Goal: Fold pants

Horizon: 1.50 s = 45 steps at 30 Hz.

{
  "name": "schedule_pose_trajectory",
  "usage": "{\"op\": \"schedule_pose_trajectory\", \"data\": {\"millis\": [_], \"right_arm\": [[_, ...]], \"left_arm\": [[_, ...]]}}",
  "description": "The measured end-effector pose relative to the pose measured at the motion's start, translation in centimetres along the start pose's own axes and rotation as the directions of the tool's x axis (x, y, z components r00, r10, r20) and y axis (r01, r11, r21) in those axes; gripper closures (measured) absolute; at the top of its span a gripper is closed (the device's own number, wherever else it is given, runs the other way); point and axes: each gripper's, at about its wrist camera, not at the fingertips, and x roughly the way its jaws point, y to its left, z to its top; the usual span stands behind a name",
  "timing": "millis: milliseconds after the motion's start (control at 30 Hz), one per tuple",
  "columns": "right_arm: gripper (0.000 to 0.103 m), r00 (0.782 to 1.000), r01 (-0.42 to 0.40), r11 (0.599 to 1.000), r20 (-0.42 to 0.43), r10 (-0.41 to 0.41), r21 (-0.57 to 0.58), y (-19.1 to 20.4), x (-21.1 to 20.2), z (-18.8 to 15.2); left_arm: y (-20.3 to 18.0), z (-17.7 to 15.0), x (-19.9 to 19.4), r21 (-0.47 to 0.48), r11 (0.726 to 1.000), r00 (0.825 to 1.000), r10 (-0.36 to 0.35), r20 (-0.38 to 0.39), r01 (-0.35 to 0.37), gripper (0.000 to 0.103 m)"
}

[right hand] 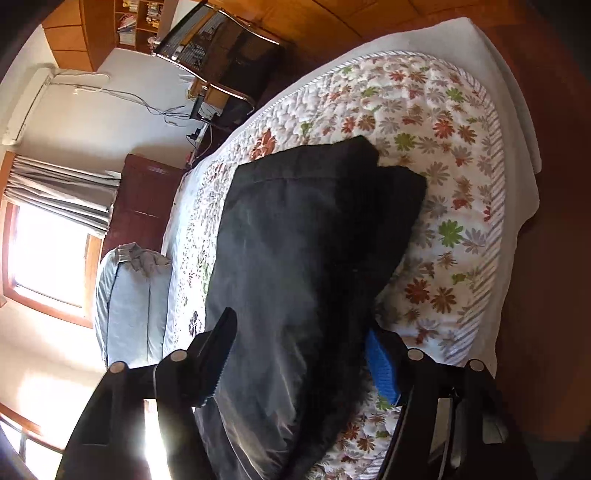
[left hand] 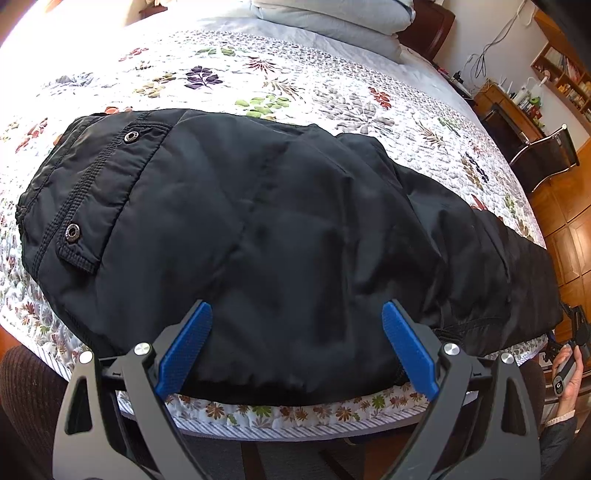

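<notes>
Black pants lie flat across a floral quilt, waist with two metal snaps at the left, legs running right. My left gripper is open, its blue pads spread over the near hem of the seat, holding nothing. In the right wrist view the pants' legs run away from the camera. My right gripper is open with the leg fabric lying between its fingers; the blue pad is at the right edge of the cloth.
The quilt's near edge hangs over the bed side. A folded grey duvet lies at the headboard end. A desk and chair stand beyond the bed's right side. My right hand shows at the far right.
</notes>
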Motion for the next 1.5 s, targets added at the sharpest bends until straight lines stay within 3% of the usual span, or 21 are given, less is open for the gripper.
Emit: {"op": "schedule_pose_trajectory", "data": {"millis": [33,100,167,333,467,733,1000,1300,1400,1500], "right_arm": [[0.036,1.0,-0.03,0.999,-0.002,0.03,-0.011,0.5,0.5,0.0],[0.044,1.0,0.02,0.999,-0.011,-0.02,-0.034,0.7,1.1,0.1],[0.059,0.997,0.07,0.997,-0.02,-0.071,-0.03,0.5,1.7,0.2],[0.063,0.999,0.044,0.999,-0.024,-0.044,-0.013,-0.5,2.4,0.5],[0.084,1.0,0.013,0.998,-0.012,-0.013,-0.059,-0.7,1.0,0.3],[0.09,1.0,0.01,0.992,0.029,-0.007,-0.127,1.4,-0.3,0.4],[0.09,0.997,0.021,0.959,0.083,0.003,-0.284,6.8,-3.0,-0.6],[0.09,0.994,0.005,0.864,0.099,0.052,-0.504,14.2,-4.8,-4.0],[0.09,0.994,-0.008,0.81,0.083,0.07,-0.587,16.5,-5.0,-6.0],[0.09,0.995,-0.008,0.727,0.069,0.075,-0.686,18.8,-5.2,-8.5]], "left_arm": [[0.0,0.0,0.0,0.0,1.0,1.0,0.0,-0.001,0.0,0.01],[0.0,0.0,0.1,0.001,1.0,1.0,0.001,0.0,-0.001,0.01],[0.0,0.0,0.2,0.004,1.0,1.0,0.004,-0.003,-0.004,0.009],[0.0,-0.1,0.3,0.006,1.0,1.0,0.004,-0.004,-0.004,0.009],[0.0,-0.1,0.5,0.008,1.0,1.0,0.001,-0.006,-0.001,0.009],[0.4,-0.1,0.2,-0.013,1.0,1.0,-0.017,-0.002,0.017,0.009],[1.0,-0.2,-0.1,-0.044,0.998,0.999,-0.042,0.008,0.042,0.008],[2.1,-0.4,-0.3,-0.063,0.997,0.999,-0.043,0.02,0.044,0.008],[2.3,-0.4,0.0,-0.066,0.997,0.999,-0.044,0.012,0.044,0.008],[2.4,-0.4,0.1,-0.068,0.997,0.999,-0.048,0.011,0.048,0.008]]}}
